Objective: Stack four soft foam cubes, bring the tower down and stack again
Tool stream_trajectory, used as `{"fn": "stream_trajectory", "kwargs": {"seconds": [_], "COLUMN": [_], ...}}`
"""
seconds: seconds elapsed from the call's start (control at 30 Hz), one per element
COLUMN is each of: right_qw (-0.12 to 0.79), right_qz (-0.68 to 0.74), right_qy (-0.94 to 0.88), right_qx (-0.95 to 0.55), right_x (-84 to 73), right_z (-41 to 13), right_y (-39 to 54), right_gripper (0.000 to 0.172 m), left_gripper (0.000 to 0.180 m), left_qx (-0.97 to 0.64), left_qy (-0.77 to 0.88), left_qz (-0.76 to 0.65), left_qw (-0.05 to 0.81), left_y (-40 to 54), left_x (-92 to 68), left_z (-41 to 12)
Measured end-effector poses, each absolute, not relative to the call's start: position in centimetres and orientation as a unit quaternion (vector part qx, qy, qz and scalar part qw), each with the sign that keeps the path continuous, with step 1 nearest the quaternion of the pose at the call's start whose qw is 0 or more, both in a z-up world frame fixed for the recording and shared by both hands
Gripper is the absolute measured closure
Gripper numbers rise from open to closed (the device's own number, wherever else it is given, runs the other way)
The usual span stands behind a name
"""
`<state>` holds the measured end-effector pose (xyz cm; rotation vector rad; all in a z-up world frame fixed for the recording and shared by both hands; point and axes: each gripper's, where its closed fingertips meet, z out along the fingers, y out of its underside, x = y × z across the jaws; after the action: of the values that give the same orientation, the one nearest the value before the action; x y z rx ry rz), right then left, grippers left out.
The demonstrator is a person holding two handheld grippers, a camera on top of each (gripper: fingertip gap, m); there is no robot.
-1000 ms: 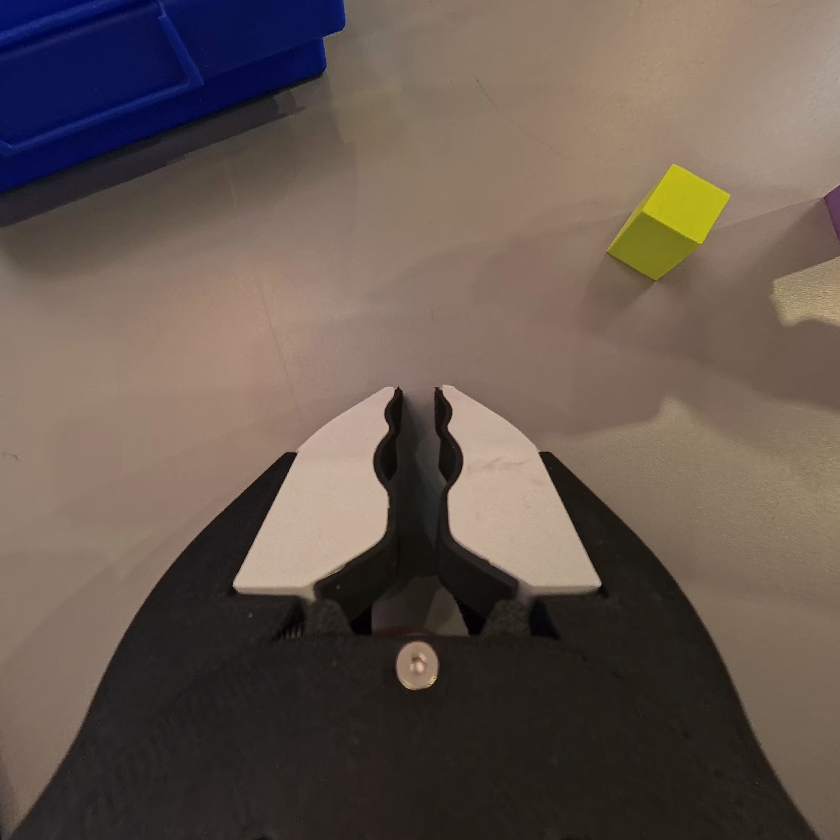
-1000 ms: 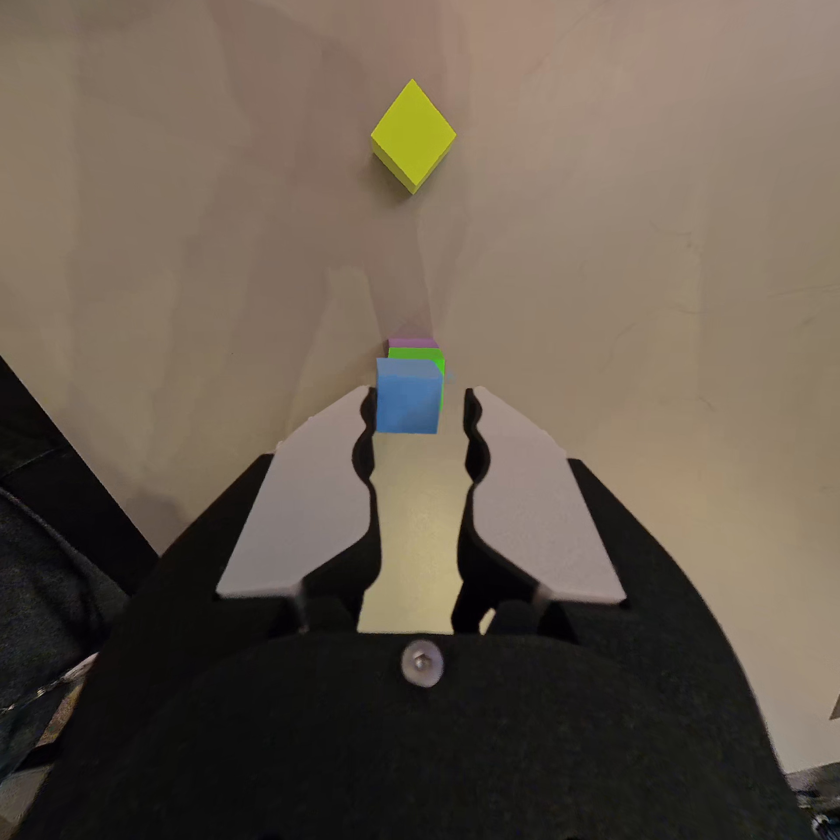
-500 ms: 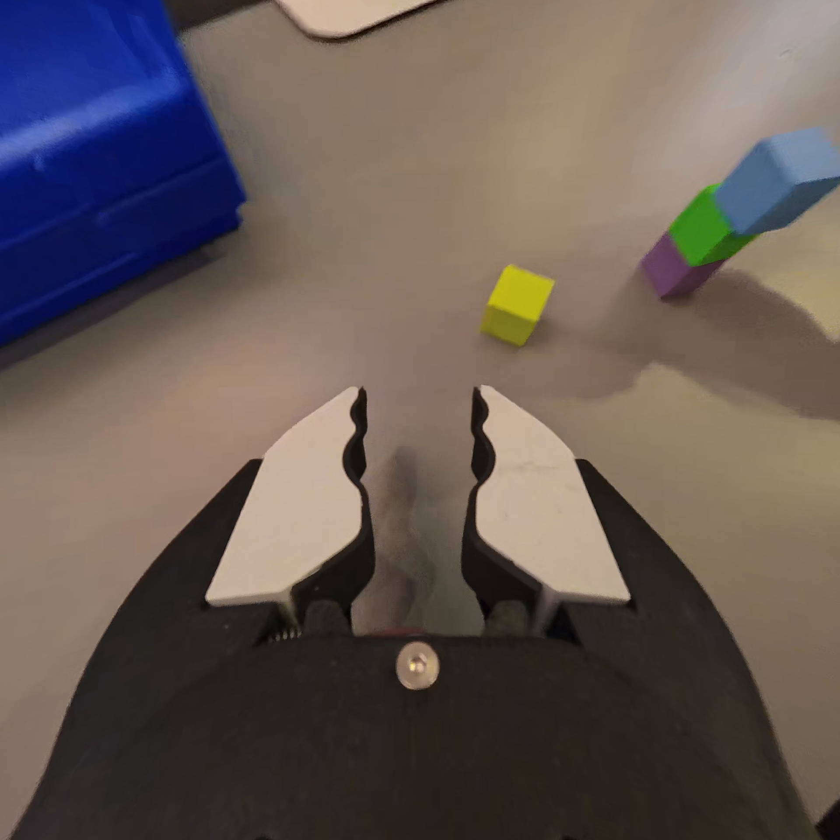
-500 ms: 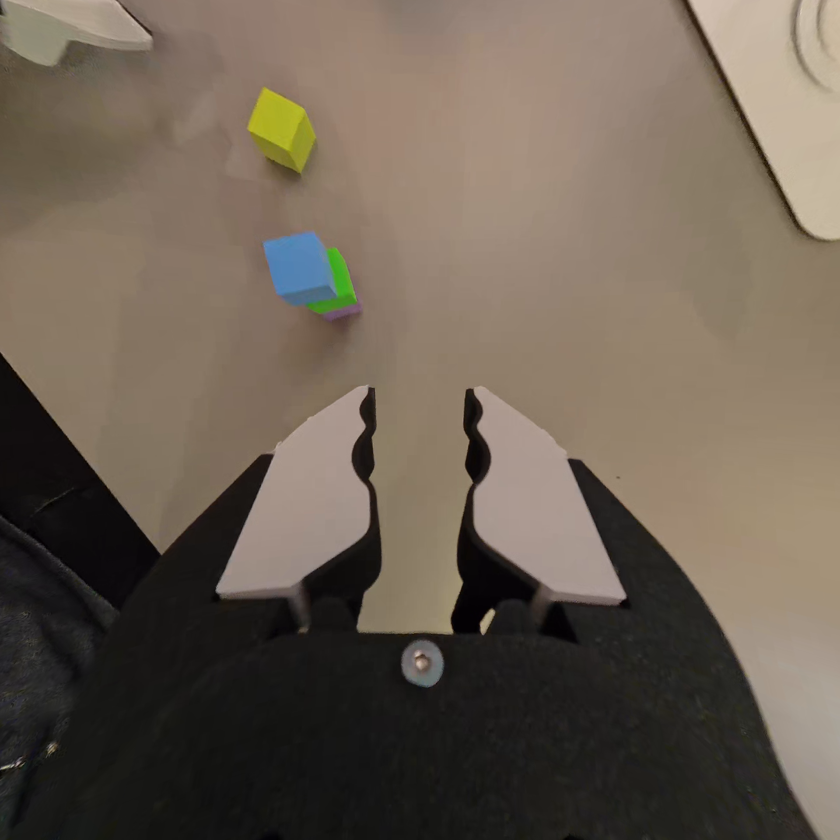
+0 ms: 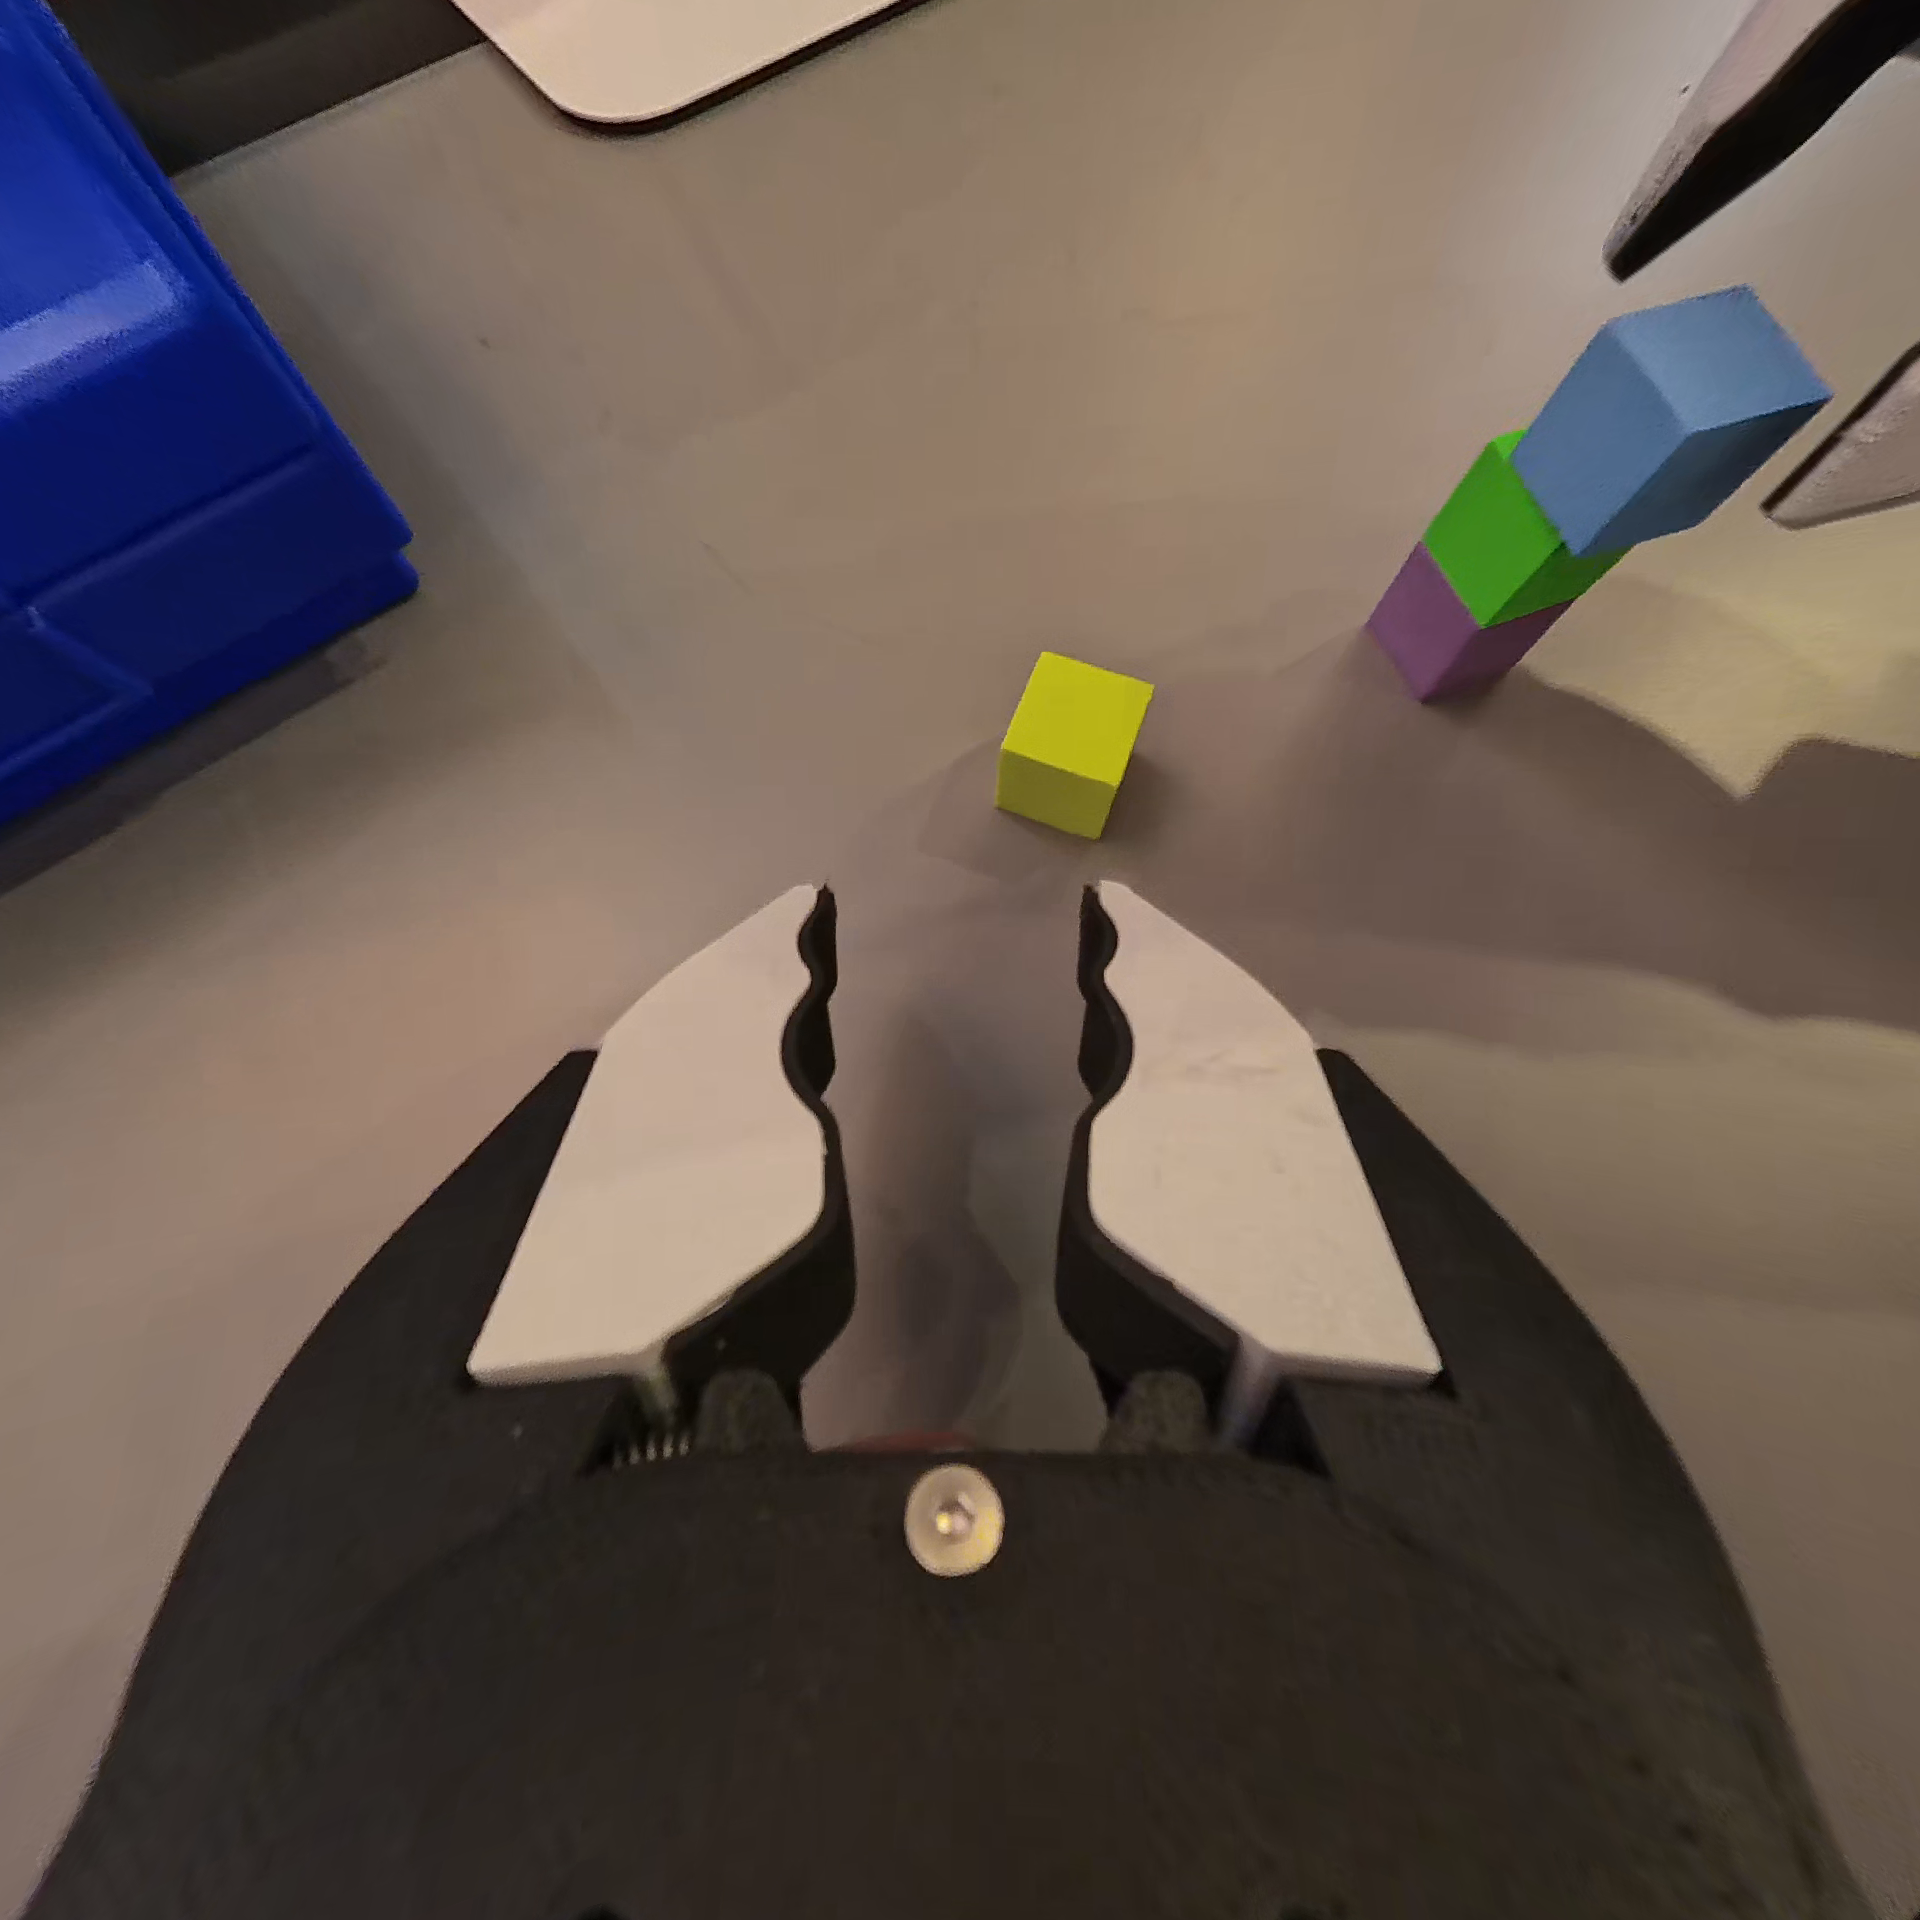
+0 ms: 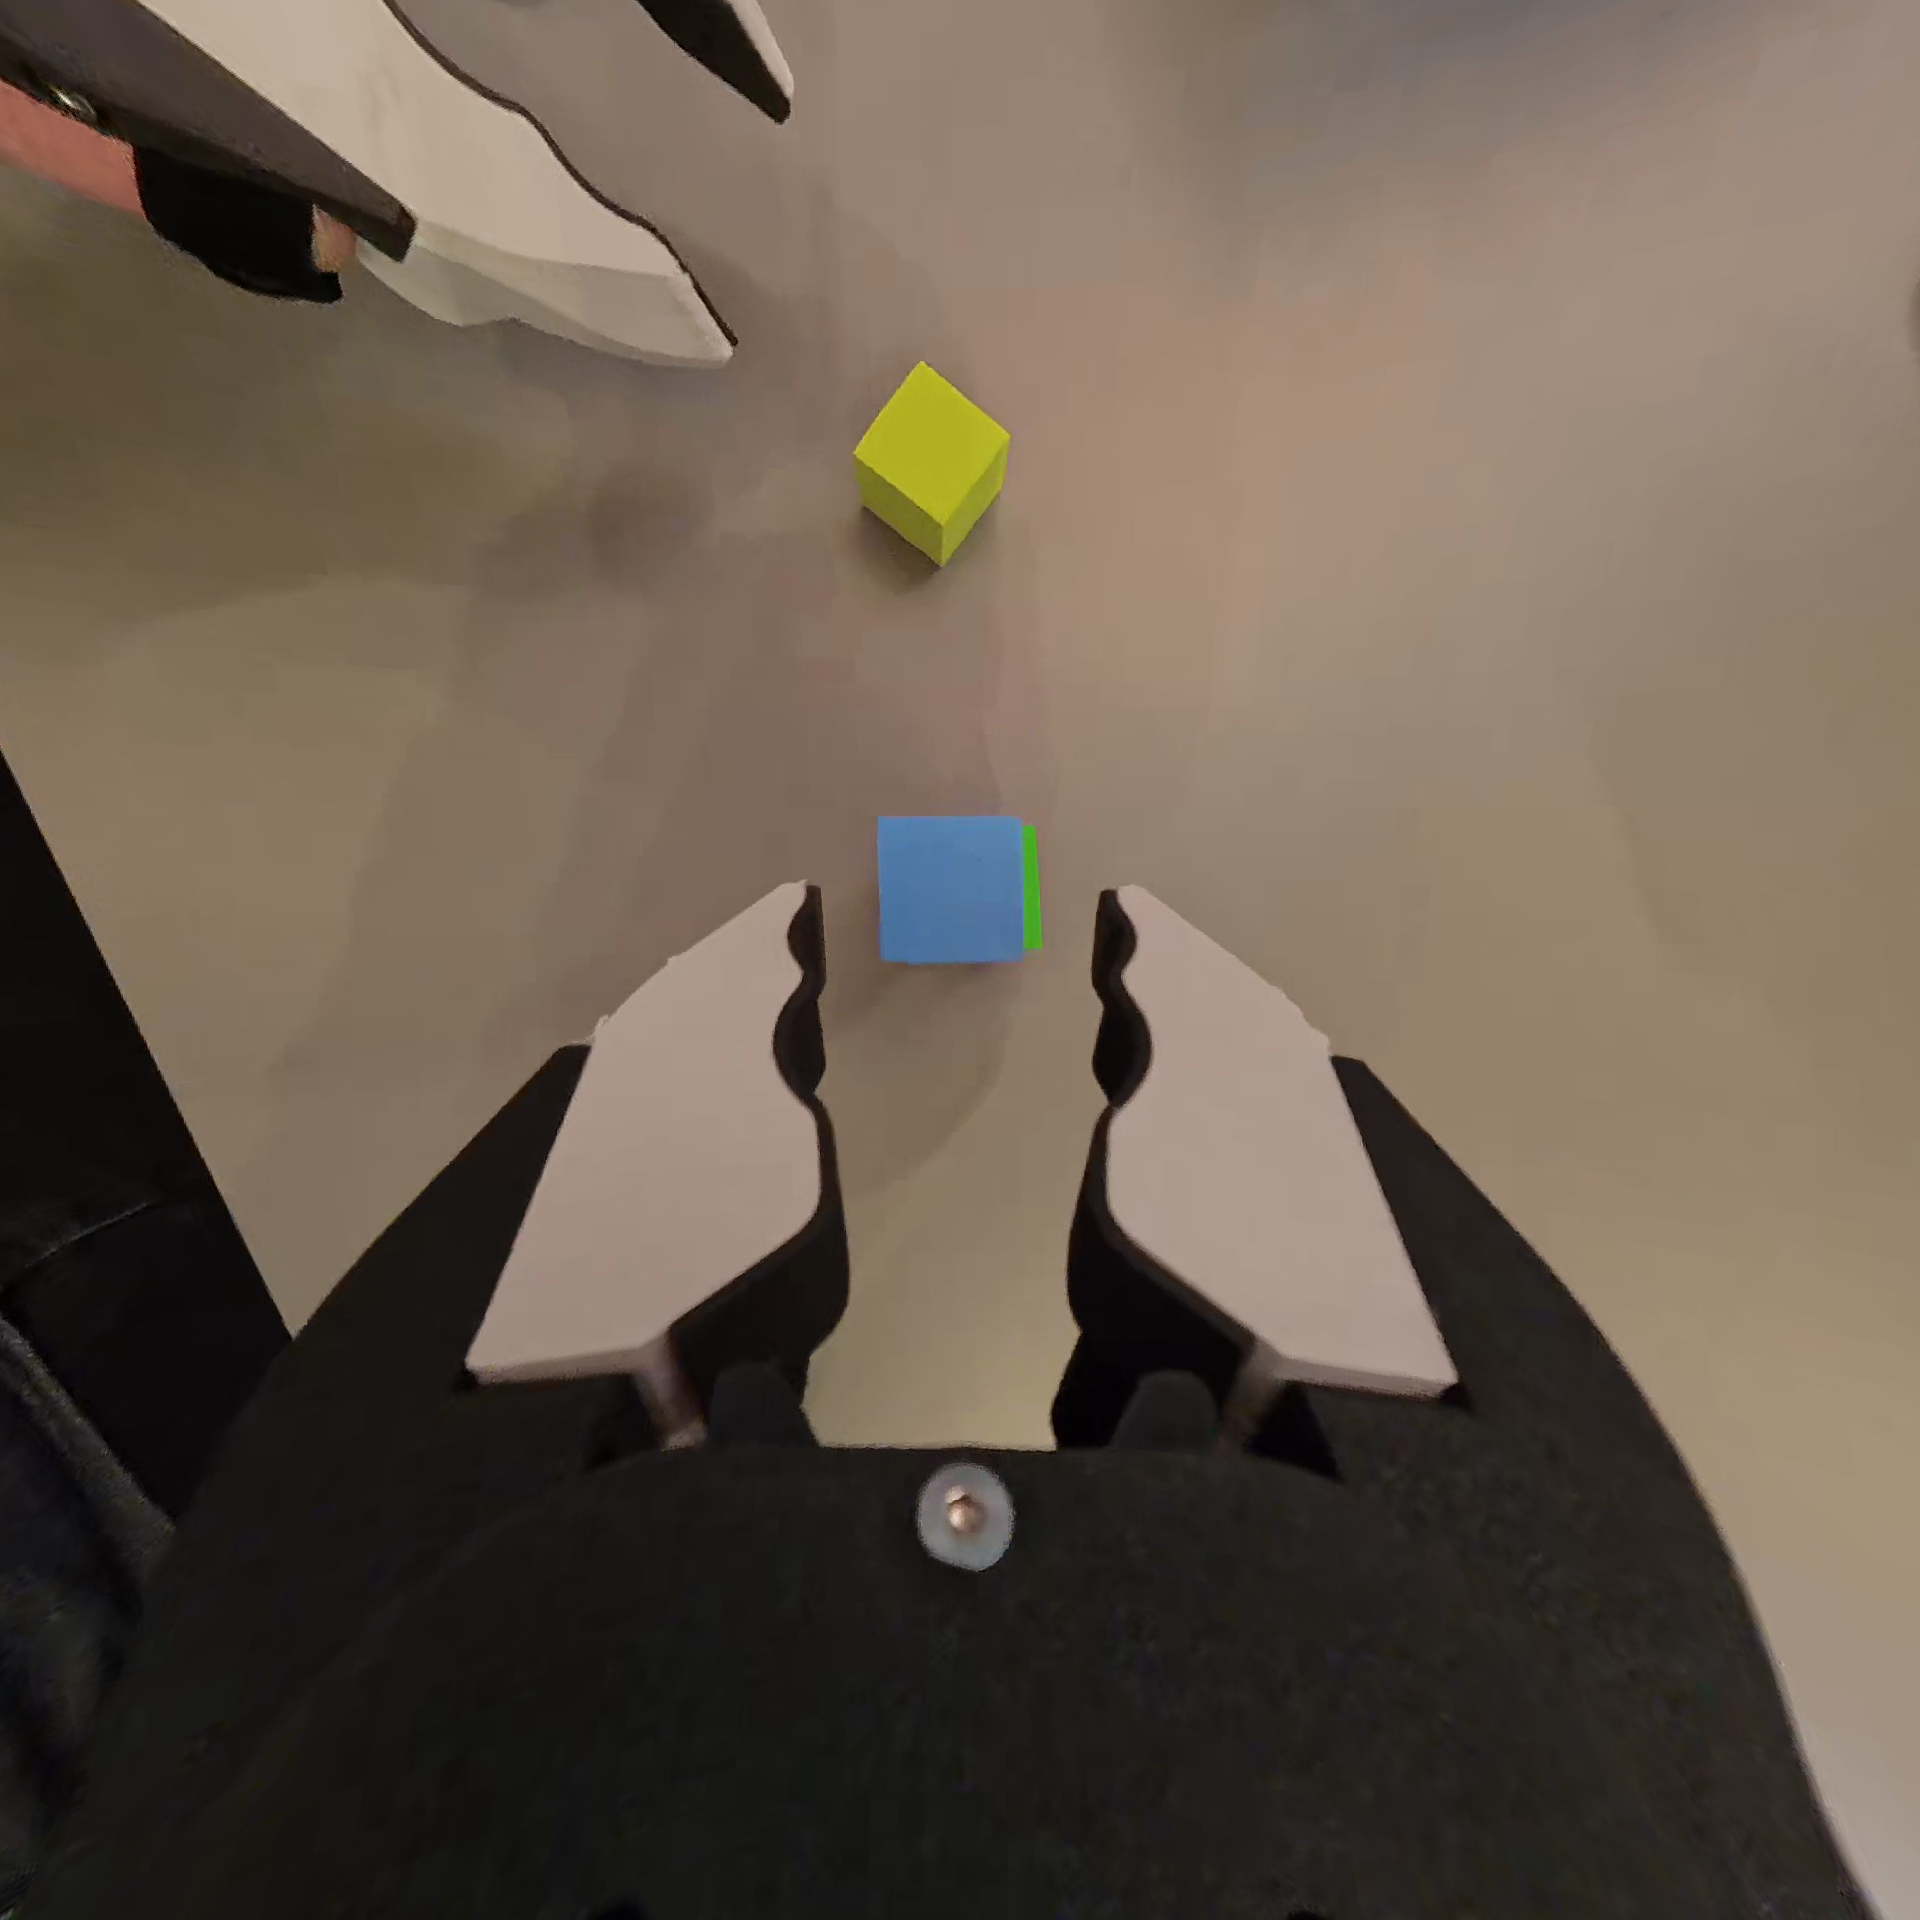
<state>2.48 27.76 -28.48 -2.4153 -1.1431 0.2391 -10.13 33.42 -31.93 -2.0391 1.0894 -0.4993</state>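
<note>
Your left gripper [image 5: 954, 891] has its fingers spread, nothing between the pads, just bare grey tabletop [image 5: 727, 520] under them. Your right gripper [image 6: 958, 894] is also spread; its fingers stand either side of the blue foam cube [image 6: 951, 888] with a clear gap on both sides, neither pad touching it. From the left wrist view the blue cube [image 5: 1662, 416] tops a three-high tower: purple cube [image 5: 1455, 639] on the table, green cube [image 5: 1496, 535] on that, blue on top. The stack is stepped, not flush: blue is offset from green, and in the right wrist view a green sliver [image 6: 1031, 888] shows along blue's right edge. Purple is hidden in that view. The yellow-green cube [image 5: 1075, 743] sits alone on the table, apart from the tower, just ahead of your left fingertips and slightly to their right. In the right wrist view it lies beyond the tower [image 6: 932, 462], turned corner-on. Your left gripper's white fingers [image 6: 540, 208] show at that view's top left, above the table. A blue plastic bin [image 5: 156, 416] stands at the left edge of the left wrist view, and a white rounded-corner board [image 5: 665, 52] lies at the top.
</note>
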Motion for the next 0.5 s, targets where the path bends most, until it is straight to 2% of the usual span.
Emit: {"fn": "stream_trajectory", "kwargs": {"seconds": [0.17,0.5], "right_qw": [0.219,0.217], "right_qz": [0.066,0.076], "right_qy": [-0.421,-0.418], "right_qx": [-0.878,-0.879], "right_x": [2.32,2.8], "right_z": [-29.17,-28.4], "right_y": [28.36,28.72], "right_gripper": [0.144,0.145], "left_gripper": [0.136,0.136], "left_qx": [-0.798,-0.801], "left_qy": [0.425,0.427], "left_qz": [-0.2,-0.196], "left_qw": [0.377,0.372], "left_y": [33.74,33.86], "left_x": [-10.37,-10.6], "left_z": [-32.14,-32.72]}}
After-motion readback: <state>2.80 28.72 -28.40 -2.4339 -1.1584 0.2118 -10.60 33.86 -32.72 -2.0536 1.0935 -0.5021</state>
